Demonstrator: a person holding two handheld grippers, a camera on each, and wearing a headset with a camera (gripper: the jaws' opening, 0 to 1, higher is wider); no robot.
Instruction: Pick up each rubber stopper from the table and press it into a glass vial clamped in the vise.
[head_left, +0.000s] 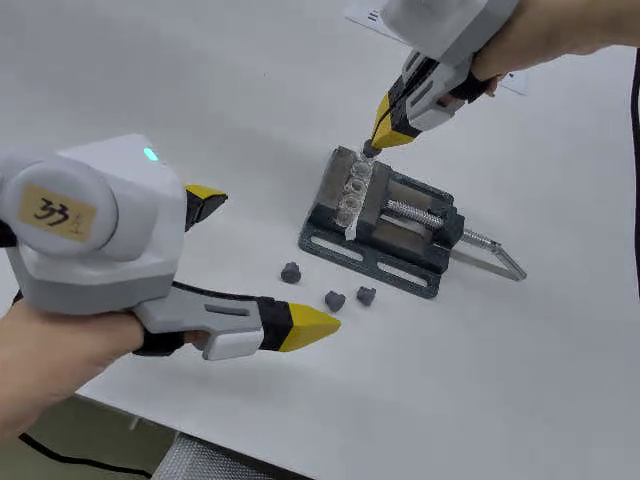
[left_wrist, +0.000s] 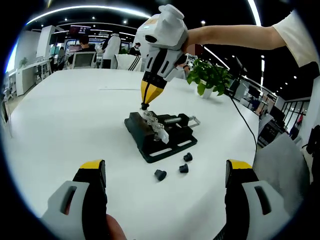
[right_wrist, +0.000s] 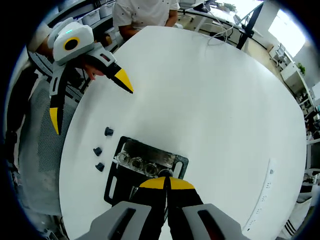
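**Desk:** What is judged most likely to go wrong here?

**Caption:** A slip at the vial mouth is considered the chief risk. The right gripper is pictured tipped steeply down over the far end of the row of glass vials clamped in the vise. Its jaws are pressed together on what appears to be a small dark stopper. Should the stopper be driven in off-centre or at a slant, it could be squeezed out sideways and lost into the vise or onto the bench. Too hard a push could also crack the glass or force the vial down through the clamp, since it is held only by its sides.

**Desk:** And where is the work placed relative to the jaws?

**Caption:** The pinched stopper is held at the very tips of the right jaws, at or just above the mouth of the far vial. Whether it has been seated cannot be told. Three loose stoppers are seen on the bench just near-left of the vise base, each apart from the others. The left gripper is held over the near left of the bench, its jaws spread wide with nothing gripped. In the left gripper view the loose stoppers lie ahead of the open jaws and between their lines, not yet enclosed. A careless closing could knock one away across the bench.
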